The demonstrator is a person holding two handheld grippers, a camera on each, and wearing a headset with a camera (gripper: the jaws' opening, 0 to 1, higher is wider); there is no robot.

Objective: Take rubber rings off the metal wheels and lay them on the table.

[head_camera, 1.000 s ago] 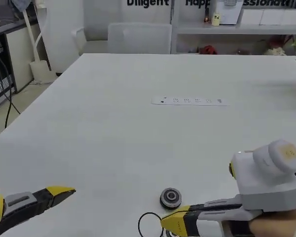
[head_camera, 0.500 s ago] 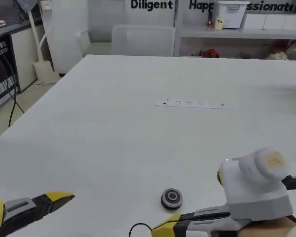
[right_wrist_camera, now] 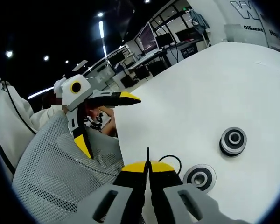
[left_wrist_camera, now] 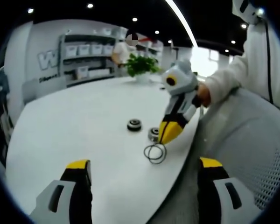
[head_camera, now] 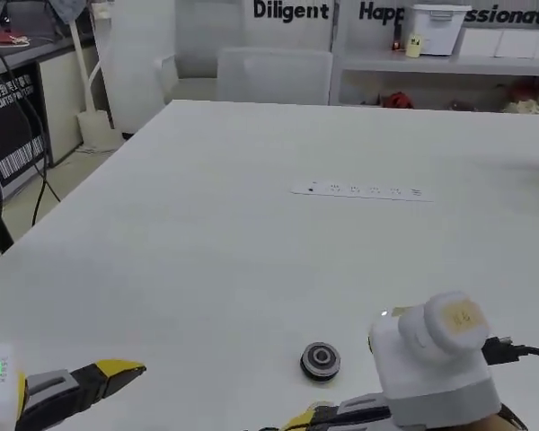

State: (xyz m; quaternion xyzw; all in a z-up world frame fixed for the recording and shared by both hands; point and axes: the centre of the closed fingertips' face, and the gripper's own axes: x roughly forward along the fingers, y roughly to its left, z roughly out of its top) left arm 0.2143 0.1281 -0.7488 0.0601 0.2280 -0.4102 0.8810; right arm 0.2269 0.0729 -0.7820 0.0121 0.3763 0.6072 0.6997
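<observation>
One metal wheel point(head_camera: 321, 360) lies flat near the table's front edge. The left gripper view shows two wheels, one point(left_wrist_camera: 134, 124) farther off and one point(left_wrist_camera: 153, 134) right by the right gripper point(left_wrist_camera: 168, 135). A thin black rubber ring point(left_wrist_camera: 155, 153) lies on the table at that gripper's tip. My right gripper point(right_wrist_camera: 148, 166) is shut, a strand of the rubber ring point(right_wrist_camera: 171, 161) pinched between its tips, next to a bare wheel point(right_wrist_camera: 200, 178); the other wheel point(right_wrist_camera: 233, 140) sits beyond. My left gripper point(left_wrist_camera: 144, 165) stands open and holds nothing, at the front left point(head_camera: 108, 377).
A white power strip point(head_camera: 361, 191) lies at mid-table. A grey mesh chair point(left_wrist_camera: 252, 140) sits against the table's front edge. At the back stand a white chair point(head_camera: 274, 76) and shelves point(head_camera: 449, 63), with a desk and cables at the left.
My right gripper has drawn left and back toward the table's front edge, dragging the rubber ring out of the head view's bottom. The left gripper has barely moved. The head camera shifted.
</observation>
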